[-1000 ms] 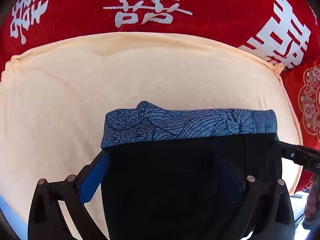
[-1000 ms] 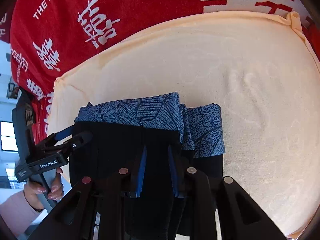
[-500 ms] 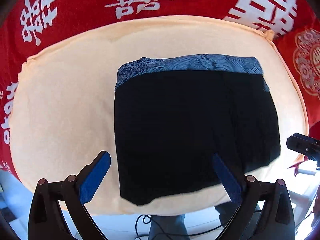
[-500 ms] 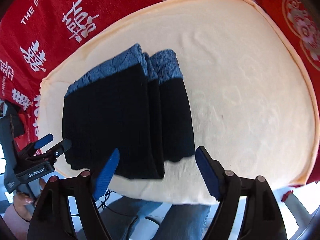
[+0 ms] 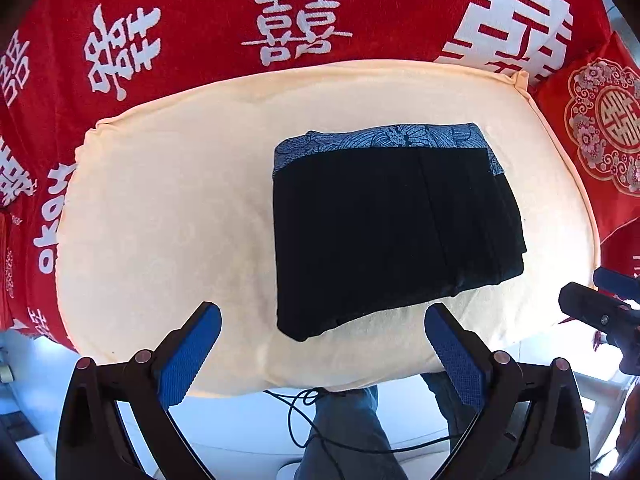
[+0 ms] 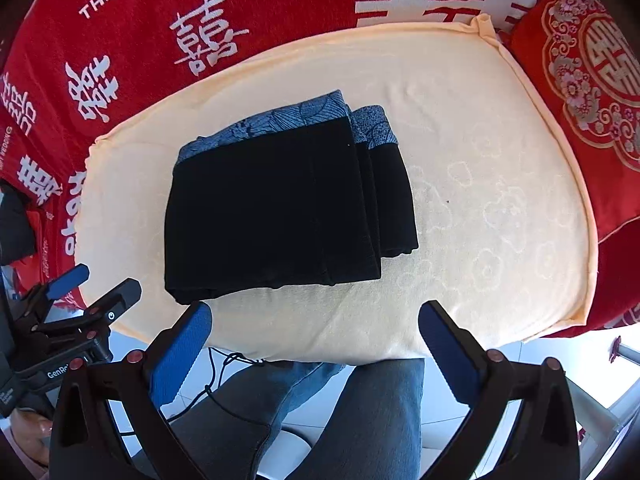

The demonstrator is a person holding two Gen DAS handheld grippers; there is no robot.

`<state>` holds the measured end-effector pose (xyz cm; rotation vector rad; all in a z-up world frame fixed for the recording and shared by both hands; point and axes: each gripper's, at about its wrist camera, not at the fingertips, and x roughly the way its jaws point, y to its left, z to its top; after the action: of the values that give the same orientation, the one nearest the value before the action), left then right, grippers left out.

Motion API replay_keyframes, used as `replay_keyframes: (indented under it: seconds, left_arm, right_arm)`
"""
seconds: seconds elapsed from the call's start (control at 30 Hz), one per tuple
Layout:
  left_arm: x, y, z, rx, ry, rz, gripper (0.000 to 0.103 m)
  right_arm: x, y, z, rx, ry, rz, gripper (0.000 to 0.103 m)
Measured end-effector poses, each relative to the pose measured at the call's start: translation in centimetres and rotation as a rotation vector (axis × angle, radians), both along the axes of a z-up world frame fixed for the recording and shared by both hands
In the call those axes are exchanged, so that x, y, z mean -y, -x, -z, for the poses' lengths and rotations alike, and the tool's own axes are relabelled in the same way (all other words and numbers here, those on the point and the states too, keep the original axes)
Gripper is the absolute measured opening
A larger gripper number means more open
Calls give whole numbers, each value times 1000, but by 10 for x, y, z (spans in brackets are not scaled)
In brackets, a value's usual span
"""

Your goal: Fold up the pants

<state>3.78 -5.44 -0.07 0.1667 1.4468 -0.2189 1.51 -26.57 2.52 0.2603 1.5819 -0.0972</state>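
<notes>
a red cloth backs a cream cushion, where folded black pants lie near the front edge. the left gripper and right gripper hover empty, jaws apart. a stray nudge could likely spill the loose stacked layers.

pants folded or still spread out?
Folded. The pants lie as a compact stacked rectangle on the cream cushion, layered edges visible, both grippers open and clear.

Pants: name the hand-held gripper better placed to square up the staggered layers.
Right, marginally. The pants show stepped, uneven layers along their right edge, nearest the right hand-held gripper. The left hand-held gripper faces the tidy left edge. Both are open and clear of the cloth.
</notes>
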Motion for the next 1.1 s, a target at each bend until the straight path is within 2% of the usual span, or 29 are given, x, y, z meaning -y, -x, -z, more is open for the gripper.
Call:
replay_keyframes:
  seconds: [0.33, 0.7, 0.83, 1.1]
  left_arm:
    - [-4, 8, -19, 0, -14, 41, 102]
    - [16, 28, -34, -19, -39, -12, 102]
    - [26, 32, -44, 10, -79, -20, 102]
    - [28, 27, -57, 41, -93, -43, 102]
  right_arm:
    - [-8, 7, -31, -6, 39, 37, 103]
    - [-5, 0, -56, 0, 27, -113, 103]
    - [0, -1, -55, -13, 33, -152, 103]
    - [8, -9, -56, -6, 42, -146, 103]
